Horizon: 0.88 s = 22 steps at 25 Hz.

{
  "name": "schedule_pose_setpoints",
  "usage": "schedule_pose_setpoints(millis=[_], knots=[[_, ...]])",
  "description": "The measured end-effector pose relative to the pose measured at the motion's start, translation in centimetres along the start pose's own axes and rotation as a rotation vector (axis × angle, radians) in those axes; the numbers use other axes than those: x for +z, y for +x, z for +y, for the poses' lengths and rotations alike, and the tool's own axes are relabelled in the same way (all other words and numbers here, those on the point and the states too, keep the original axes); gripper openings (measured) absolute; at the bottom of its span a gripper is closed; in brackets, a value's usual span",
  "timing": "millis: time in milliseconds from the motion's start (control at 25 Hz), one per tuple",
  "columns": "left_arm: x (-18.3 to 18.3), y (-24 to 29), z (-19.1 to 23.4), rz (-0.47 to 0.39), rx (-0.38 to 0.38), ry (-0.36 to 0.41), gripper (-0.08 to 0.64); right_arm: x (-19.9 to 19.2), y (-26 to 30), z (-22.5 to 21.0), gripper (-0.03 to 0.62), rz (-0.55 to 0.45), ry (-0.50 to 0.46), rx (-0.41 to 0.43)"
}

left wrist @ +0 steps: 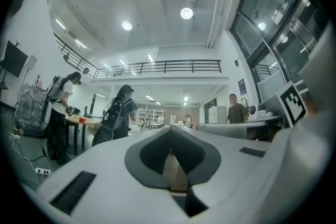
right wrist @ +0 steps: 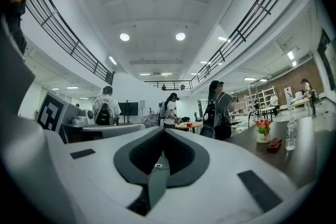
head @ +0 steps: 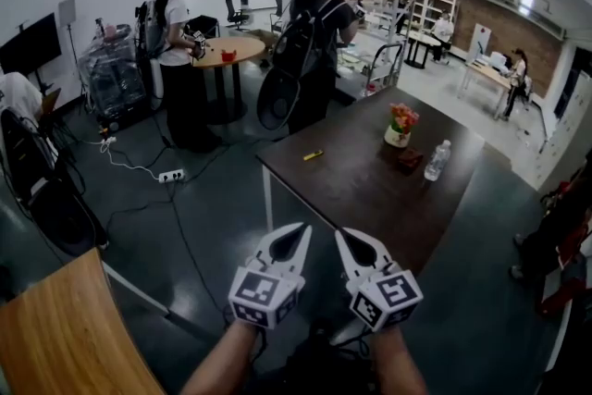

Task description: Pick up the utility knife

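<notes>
The utility knife (head: 313,154) is a small yellow object lying near the left edge of the dark brown table (head: 361,190), toward its far end. Both grippers are held level, side by side, in front of the table's near end and well short of the knife. My left gripper (head: 301,231) is shut with nothing between its jaws, its tips meeting in the left gripper view (left wrist: 170,128). My right gripper (head: 342,236) is likewise shut and empty (right wrist: 164,129). The knife does not show in either gripper view.
On the table stand a flower pot (head: 400,125), a water bottle (head: 437,160) and a small dark red object (head: 410,159). A person with a backpack (head: 310,42) stands at its far end. A power strip (head: 171,175) and cables lie on the floor; a wooden tabletop (head: 65,338) is at lower left.
</notes>
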State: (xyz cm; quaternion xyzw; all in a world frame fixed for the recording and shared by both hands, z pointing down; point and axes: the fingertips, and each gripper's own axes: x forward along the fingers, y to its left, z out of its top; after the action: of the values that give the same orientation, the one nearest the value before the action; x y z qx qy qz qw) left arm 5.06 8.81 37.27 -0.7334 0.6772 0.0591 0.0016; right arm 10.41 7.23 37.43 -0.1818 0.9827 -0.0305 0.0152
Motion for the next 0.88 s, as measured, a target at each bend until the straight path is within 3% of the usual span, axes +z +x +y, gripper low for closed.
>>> schedule_pose_setpoints(millis=[400, 880], knots=[[-1.5, 5.1, 4.5, 0.04, 0.021, -0.005, 0.006, -0.9, 5.9, -3.7, 0.009, 0.01, 0.034, 0.025], [-3.4, 14.6, 12.2, 0.09, 0.093, -0.025, 0.006, -2.2, 16.0, -11.3, 0.009, 0.061, 0.077, 0.087]])
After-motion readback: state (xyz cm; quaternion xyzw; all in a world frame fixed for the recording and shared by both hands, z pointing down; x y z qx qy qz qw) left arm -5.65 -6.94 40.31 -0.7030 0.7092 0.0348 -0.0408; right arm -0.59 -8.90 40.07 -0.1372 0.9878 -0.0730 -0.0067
